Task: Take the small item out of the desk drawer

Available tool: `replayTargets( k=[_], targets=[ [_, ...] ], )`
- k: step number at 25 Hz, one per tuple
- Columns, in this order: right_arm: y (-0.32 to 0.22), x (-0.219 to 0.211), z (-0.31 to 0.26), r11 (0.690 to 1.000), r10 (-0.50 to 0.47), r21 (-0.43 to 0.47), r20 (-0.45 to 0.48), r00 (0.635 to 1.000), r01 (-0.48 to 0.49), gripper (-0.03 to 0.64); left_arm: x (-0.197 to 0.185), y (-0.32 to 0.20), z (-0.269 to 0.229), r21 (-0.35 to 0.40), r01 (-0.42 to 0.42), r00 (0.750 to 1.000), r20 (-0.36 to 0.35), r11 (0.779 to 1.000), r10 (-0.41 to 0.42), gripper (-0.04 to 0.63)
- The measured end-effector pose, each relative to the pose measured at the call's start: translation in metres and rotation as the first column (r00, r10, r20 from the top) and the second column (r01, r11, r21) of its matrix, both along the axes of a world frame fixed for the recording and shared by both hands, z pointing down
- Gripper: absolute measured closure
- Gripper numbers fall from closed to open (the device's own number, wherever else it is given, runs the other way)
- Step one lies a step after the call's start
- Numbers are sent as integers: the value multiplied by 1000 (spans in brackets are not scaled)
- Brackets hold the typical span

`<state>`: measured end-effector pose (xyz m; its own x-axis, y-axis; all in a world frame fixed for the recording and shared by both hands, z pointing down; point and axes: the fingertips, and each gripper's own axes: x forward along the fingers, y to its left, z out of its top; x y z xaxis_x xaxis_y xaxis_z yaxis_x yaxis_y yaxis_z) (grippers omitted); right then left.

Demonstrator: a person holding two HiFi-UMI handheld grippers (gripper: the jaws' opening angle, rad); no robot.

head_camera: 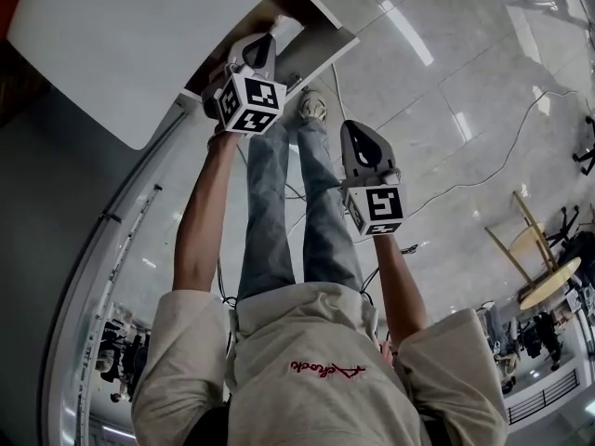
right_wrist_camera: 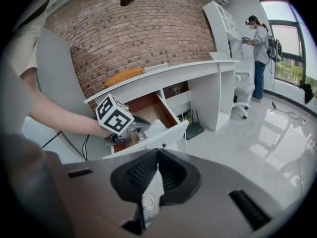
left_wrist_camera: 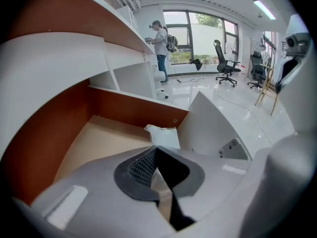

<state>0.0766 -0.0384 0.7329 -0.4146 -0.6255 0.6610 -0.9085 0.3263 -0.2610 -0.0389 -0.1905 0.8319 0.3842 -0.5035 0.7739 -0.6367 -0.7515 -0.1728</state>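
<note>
The desk drawer (head_camera: 296, 19) stands pulled out, with red-brown walls and a pale wood floor (left_wrist_camera: 99, 138). My left gripper (left_wrist_camera: 157, 148) is above it, shut on a small white packet (left_wrist_camera: 163, 134) that sticks out past the jaw tips over the drawer's front corner. The right gripper view shows the same thing: the left gripper (right_wrist_camera: 142, 127) at the open drawer (right_wrist_camera: 148, 108) with the white packet (right_wrist_camera: 156, 128) at its tip. My right gripper (right_wrist_camera: 157, 151) is held back over the floor, right of the drawer, its jaws together and empty. The head view shows the left gripper (head_camera: 263, 41) and the right gripper (head_camera: 357, 130).
The white desk top (head_camera: 139, 35) runs along a brick wall, with an orange thing (right_wrist_camera: 124, 76) on it. A black box (right_wrist_camera: 194, 130) sits on the floor under the desk. A person with a backpack (right_wrist_camera: 260, 46) stands by the window. Office chairs (left_wrist_camera: 225, 63) and cables (head_camera: 483, 170) are on the glossy floor.
</note>
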Motion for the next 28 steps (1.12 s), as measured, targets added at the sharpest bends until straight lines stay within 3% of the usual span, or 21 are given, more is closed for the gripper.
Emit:
replayTargets(
  k=[15, 22, 28],
  targets=[
    [1, -5, 3, 1000, 3, 15, -4, 1000, -3, 604, -3, 36, -59, 121, 58, 994, -99, 991, -46, 586],
    [-4, -4, -3, 999, 14, 39, -11, 1000, -14, 604, -8, 48, -87, 146, 86, 988, -138, 986, -65, 586],
    [-14, -2, -13, 998, 30, 63, -18, 999, -28, 604, -14, 64, -102, 123, 113, 981, -172, 986, -91, 586]
  ],
)
